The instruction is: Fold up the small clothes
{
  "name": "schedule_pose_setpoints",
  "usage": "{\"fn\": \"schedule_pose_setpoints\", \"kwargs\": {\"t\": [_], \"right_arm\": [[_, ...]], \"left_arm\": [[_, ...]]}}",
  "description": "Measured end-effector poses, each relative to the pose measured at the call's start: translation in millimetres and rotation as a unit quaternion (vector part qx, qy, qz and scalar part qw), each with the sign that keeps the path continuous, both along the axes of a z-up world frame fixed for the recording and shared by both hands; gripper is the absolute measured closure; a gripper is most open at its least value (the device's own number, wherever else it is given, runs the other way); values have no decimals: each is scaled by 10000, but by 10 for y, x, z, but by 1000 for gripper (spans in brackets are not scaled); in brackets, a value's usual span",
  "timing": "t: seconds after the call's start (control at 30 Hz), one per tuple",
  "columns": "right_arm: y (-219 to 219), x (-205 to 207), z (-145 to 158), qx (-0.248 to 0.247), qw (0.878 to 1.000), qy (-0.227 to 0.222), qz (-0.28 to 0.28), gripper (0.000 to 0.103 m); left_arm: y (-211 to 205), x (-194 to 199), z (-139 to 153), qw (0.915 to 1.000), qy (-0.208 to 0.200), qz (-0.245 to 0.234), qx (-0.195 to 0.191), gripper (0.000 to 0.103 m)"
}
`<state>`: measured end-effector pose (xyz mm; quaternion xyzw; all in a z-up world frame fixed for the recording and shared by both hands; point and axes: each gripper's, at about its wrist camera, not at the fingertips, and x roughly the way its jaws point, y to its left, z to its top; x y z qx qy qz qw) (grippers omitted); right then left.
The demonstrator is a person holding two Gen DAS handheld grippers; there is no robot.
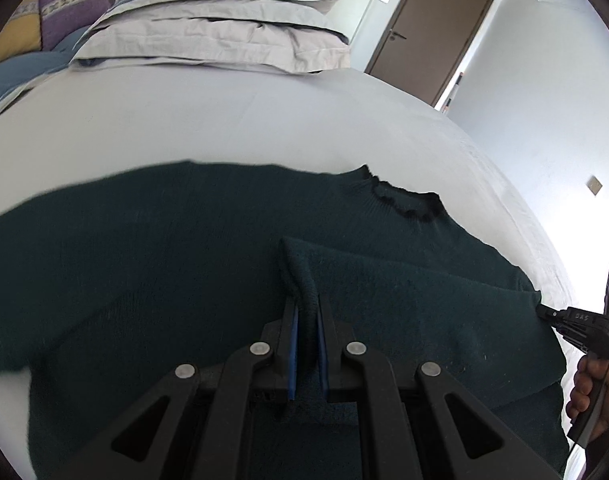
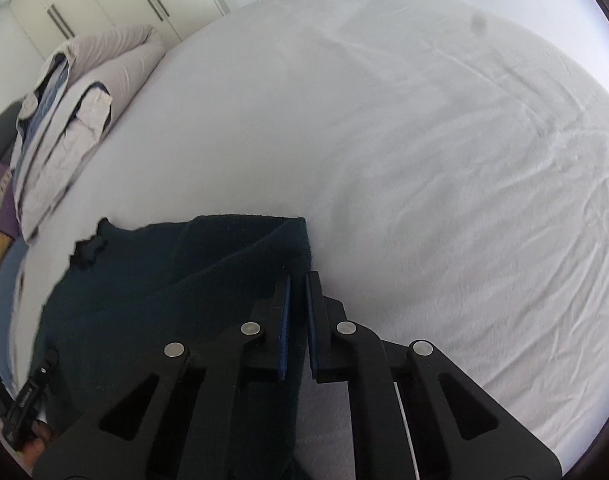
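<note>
A dark green knit sweater lies spread on the white bed sheet, its frilled neck toward the right. My left gripper is shut on the cuff of a sleeve folded across the body. My right gripper is shut on the sweater's edge at the shoulder fold; it also shows at the right edge of the left wrist view. The sweater fills the lower left of the right wrist view.
A stack of folded grey and blue bedding sits at the head of the bed, with purple and yellow cushions beside it. A brown door stands beyond. Open white sheet stretches to the right of the sweater.
</note>
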<state>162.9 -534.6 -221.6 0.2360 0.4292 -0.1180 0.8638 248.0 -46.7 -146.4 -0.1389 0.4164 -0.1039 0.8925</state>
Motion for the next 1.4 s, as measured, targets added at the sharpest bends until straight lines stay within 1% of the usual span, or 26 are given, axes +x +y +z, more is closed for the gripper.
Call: {"fn": "schedule_pose_setpoints", "kwargs": {"t": [0.03,0.13,0.2,0.23,0.3,0.33,0.37,0.43,0.47,0.5,0.53,0.6,0.67,0.87,0.93,1.0,1.07,1.1,1.13,1.17,1.2,1.27,1.3,1.33,1.37,1.4], "right_arm": [[20,33,-6,-22,10000,-3,8,98],[-24,70,-25,174,9998,-86,-35,98],[-27,-39,35,303,9994,-126,-114,97],[11,-105,85,315,9993,-110,-155,89],[143,-364,212,342,9991,-173,-162,67],[217,-481,258,303,9993,-209,-115,47],[343,-633,317,130,9995,-294,-14,43],[524,-749,322,-150,9995,-197,196,43],[607,-767,274,-286,9991,-25,300,50],[661,-755,199,-374,9984,192,387,58],[676,-738,96,-451,9973,407,418,78],[629,-763,49,-392,9980,320,376,82],[611,-781,78,-374,9985,284,282,88],[607,-864,14,-325,9994,110,109,91],[573,-900,-16,-240,9997,17,16,92],[415,-913,-82,-11,9999,-110,-104,92],[342,-951,-112,216,9991,-323,-138,89],[334,-989,-86,292,9988,-354,-153,88],[344,-1025,-33,294,9987,-356,-215,80],[401,-1122,94,140,9984,-350,-421,68],[458,-1194,200,17,9974,-459,-552,65],[618,-1341,426,-28,9949,-791,-619,64],[755,-1413,540,44,9940,-962,-514,64],[849,-1442,599,77,9937,-1034,-415,59],[999,-1472,670,86,9936,-1095,-247,58],[1186,-1498,727,88,9935,-1134,-21,58]], "left_arm": [[17,-14,1,10000,-3,23,-35,94],[16,-35,6,10000,4,1,-32,94],[19,-24,-21,9999,71,-56,-51,93],[23,-15,-38,9999,94,-75,-57,93],[38,-10,-64,9998,102,-70,-129,92],[42,-7,-70,9998,101,-66,-140,91],[41,-8,-74,9998,95,-59,-141,91],[35,-7,-76,9999,82,-54,-128,90],[35,-6,-76,9999,82,-54,-132,90],[39,-5,-77,9999,83,-53,-142,90],[42,-6,-80,9998,86,-54,-150,90],[40,-9,-86,9998,87,-71,-139,90],[49,-13,-90,9998,77,-79,-152,90],[72,-40,-116,9998,11,-71,-200,90],[103,-24,-131,9994,57,-64,-321,89],[128,-3,-127,9988,123,-100,-465,87],[156,15,-85,9975,286,-220,-607,77],[195,-19,-4,9965,424,-304,-659,65],[254,-85,80,9963,413,-274,-698,48],[344,-179,182,9966,299,-181,-740,40],[526,-336,347,9966,55,-2,-817,29],[877,-562,527,9933,-197,220,-1118,27],[1167,-699,591,9895,-270,419,-1355,27],[1391,-791,606,9866,-275,616,-1487,27],[1667,-893,603,9825,-262,870,-1627,28],[2029,-1016,571,9755,-235,1208,-1825,31]]}}
